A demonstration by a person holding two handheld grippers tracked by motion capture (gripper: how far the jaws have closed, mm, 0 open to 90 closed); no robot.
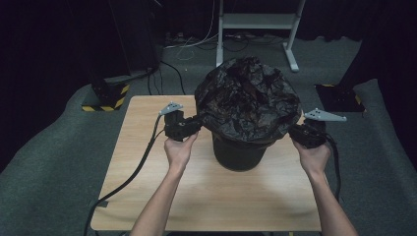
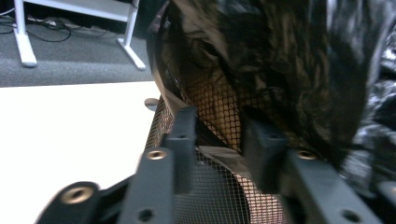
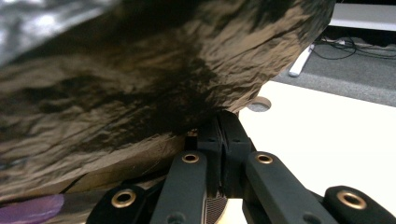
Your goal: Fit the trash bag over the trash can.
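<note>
A: Where does the job stand?

B: The mesh wastebasket sits near the middle of the wooden surface, and the black bin liner balloons over its rim. It looks like the liner is being folded down around the rim.

A: And the grippers?

B: The left gripper is at the basket's 9 o'clock, the right gripper at its 3 o'clock. In the right gripper view the jaws of the right gripper are clenched together right under the liner's hanging skirt; they seem to pinch its edge, though the film between them is hard to make out. In the left gripper view the left gripper is released: its jaws stand apart with the mesh wall and liner edge in the gap, the pads pressing on nothing.

A: How should the step go?

B: I'd keep the right side anchored, close the left gripper on the loose plastic alone, not the mesh, then draw it down and outward evenly. Pull slowly; thin film probably tears, and a light basket may tip.
</note>
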